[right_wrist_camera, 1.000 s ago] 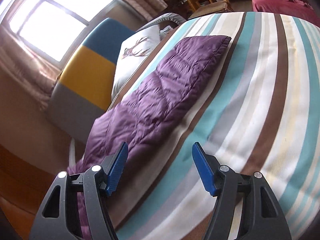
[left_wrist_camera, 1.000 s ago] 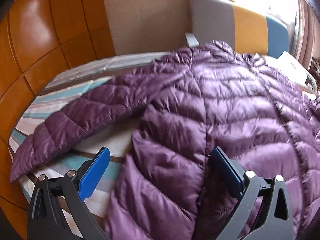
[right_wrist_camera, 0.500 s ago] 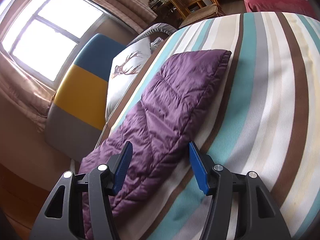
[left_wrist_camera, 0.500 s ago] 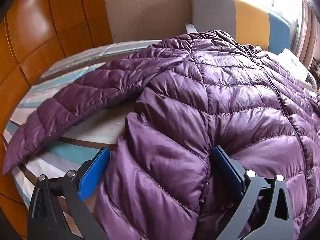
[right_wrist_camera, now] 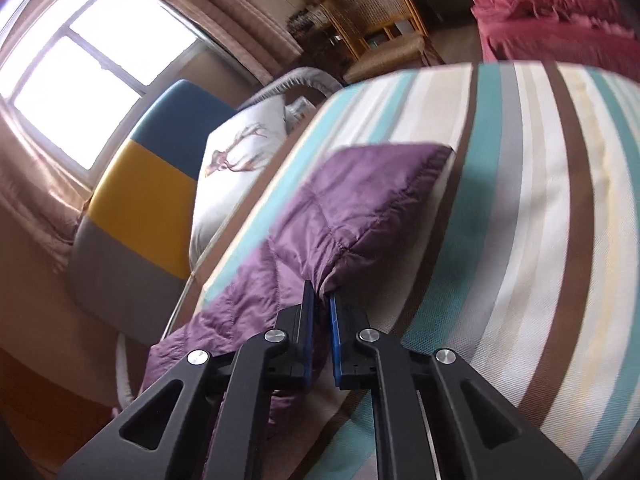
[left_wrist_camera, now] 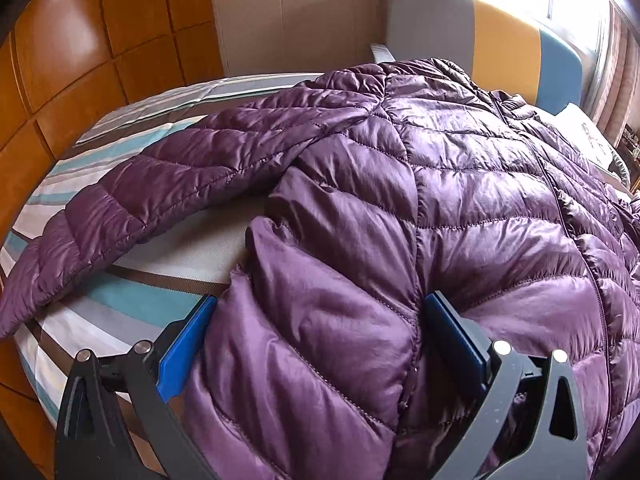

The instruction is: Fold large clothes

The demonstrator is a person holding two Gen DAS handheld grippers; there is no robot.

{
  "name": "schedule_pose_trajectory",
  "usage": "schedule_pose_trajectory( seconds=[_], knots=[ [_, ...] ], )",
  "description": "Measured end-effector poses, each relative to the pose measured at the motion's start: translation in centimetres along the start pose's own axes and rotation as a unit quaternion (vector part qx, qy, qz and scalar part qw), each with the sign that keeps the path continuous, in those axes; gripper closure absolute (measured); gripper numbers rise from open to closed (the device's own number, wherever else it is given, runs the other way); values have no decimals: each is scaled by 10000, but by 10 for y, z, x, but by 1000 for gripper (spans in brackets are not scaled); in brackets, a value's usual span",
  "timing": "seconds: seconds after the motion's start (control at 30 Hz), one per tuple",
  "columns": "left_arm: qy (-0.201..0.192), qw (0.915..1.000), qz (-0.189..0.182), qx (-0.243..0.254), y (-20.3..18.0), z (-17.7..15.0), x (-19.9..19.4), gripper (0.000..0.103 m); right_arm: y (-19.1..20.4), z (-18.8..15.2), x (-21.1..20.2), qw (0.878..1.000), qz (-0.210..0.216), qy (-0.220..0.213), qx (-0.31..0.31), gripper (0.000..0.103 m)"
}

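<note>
A purple quilted down jacket [left_wrist_camera: 460, 184] lies spread on the striped bed [left_wrist_camera: 120, 292], one sleeve [left_wrist_camera: 180, 176] stretched out to the left. My left gripper [left_wrist_camera: 320, 300] is open and wide, and the jacket's lower corner bulges between its blue pads [left_wrist_camera: 184, 344]. In the right wrist view the other sleeve [right_wrist_camera: 360, 200] lies flat along the bed's edge. My right gripper [right_wrist_camera: 320, 292] is shut on a pinch of that sleeve's near edge, and the fabric puckers up at the fingertips.
A grey, yellow and blue headboard [right_wrist_camera: 144, 184] and a deer-print pillow [right_wrist_camera: 236, 168] sit behind the jacket. Wooden wall panels [left_wrist_camera: 80, 60] stand close on the left. A wicker chair [right_wrist_camera: 380, 20] and a red cloth heap [right_wrist_camera: 552, 12] lie beyond the bed.
My right gripper slid up to the sleeve and its jaws went from wide apart to shut on the sleeve's edge. The jacket's corner now sits deeper between my left gripper's jaws.
</note>
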State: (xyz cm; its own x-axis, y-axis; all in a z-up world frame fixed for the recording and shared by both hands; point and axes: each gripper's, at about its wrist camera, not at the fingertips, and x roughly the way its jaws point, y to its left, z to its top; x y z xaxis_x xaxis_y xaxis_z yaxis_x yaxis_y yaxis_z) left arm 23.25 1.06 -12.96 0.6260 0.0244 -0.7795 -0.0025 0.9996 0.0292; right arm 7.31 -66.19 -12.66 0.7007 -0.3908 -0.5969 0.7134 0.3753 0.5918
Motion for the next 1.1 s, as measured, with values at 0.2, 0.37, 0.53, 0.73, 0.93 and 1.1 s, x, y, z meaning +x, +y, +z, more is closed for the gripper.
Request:
schedule_pose_trajectory(
  seconds=[0.2,0.37,0.53,0.73,0.93,1.1],
  knots=[
    [-5,10000,12,11,0,0,0,2,53,-9,-28,9916,26,-390,-1231,96],
    [1,10000,-9,-2,1,0,0,2,101,-41,-35,9748,186,-377,-2189,96],
    [15,10000,-72,-48,3,1,1,2,150,-96,-43,9420,352,-295,-3324,96],
    [16,10000,-70,-49,2,0,0,2,199,-170,-66,8924,804,-261,-4433,96],
    [13,10000,-65,-47,2,0,0,2,235,-235,-84,8344,1176,-321,-5376,96],
    [11,10000,-64,-45,3,0,0,2,261,-293,-99,7623,1409,-488,-6298,96]
  ],
)
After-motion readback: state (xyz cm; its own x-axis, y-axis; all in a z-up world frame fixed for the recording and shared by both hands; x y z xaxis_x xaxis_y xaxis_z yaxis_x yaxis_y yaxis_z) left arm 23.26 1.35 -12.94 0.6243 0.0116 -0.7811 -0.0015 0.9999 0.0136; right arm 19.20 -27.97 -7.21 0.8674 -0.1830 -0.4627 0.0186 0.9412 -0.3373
